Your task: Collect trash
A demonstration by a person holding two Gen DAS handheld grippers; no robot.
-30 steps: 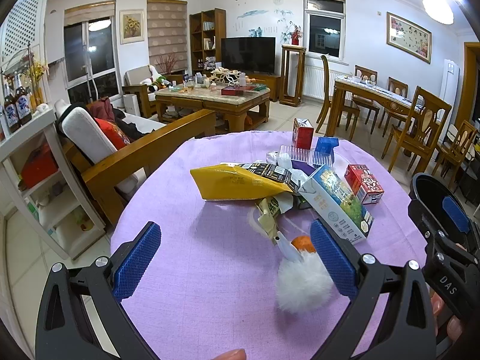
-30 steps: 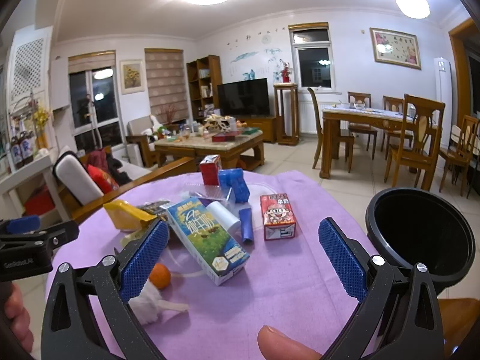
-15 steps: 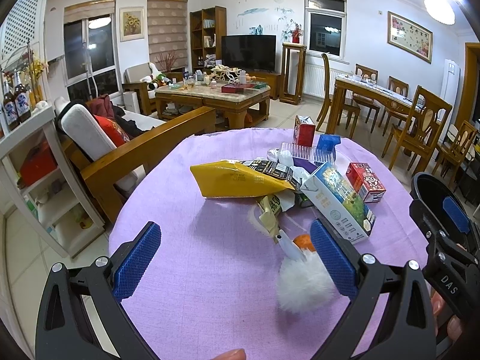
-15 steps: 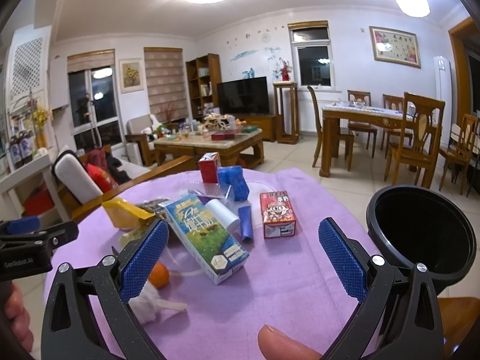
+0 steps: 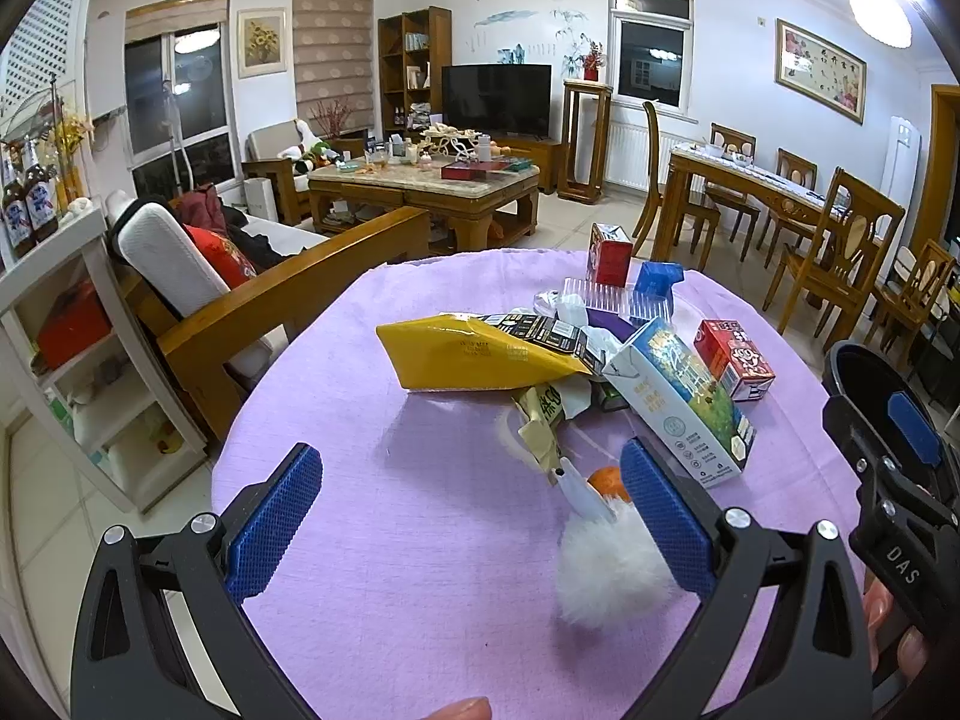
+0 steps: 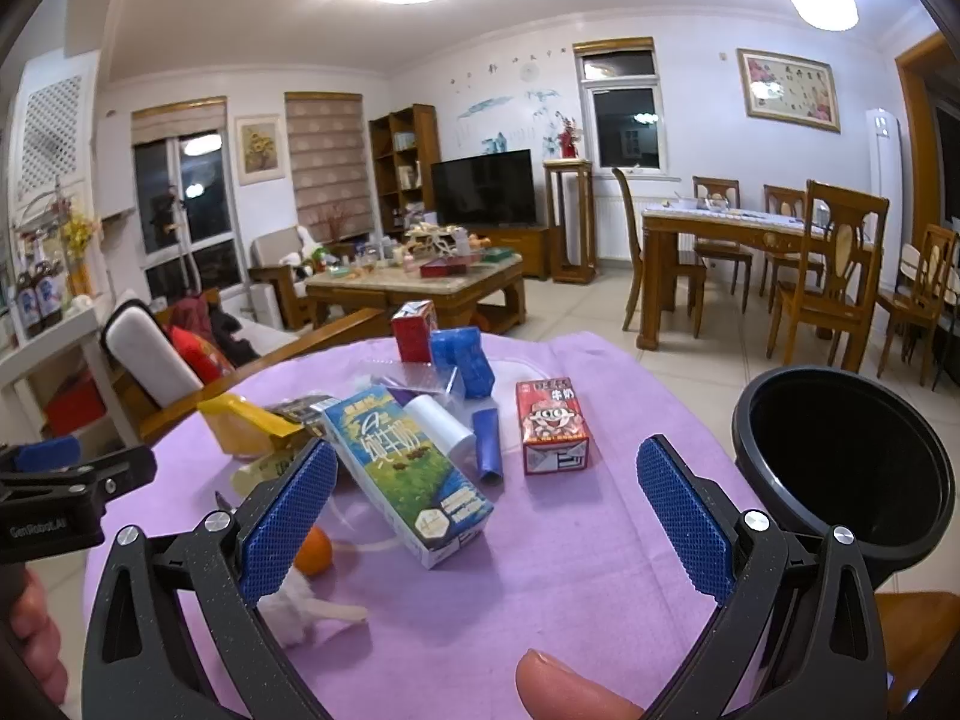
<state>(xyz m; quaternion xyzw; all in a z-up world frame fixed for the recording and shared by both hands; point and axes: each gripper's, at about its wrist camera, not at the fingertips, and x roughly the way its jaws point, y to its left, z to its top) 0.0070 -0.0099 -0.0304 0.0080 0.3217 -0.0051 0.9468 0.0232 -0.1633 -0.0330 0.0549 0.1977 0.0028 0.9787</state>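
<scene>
A round table covered by a purple cloth (image 6: pixel 540 570) carries a heap of litter: a yellow bag (image 5: pixel 474 357), a long milk carton (image 6: pixel 408 468) lying flat, a small red drink box (image 6: pixel 553 426) on its back, another red box (image 6: pixel 414 330) upright at the far side, a blue box (image 6: pixel 465 354), a small orange (image 6: pixel 315 551) and a white fluffy ball (image 5: pixel 609 570).

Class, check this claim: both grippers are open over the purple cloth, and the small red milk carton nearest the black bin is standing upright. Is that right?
Not quite. The right wrist view shows the small red milk carton lying on its side, not upright. Both the left gripper and right gripper are open over the purple cloth, near the black bin.
</scene>
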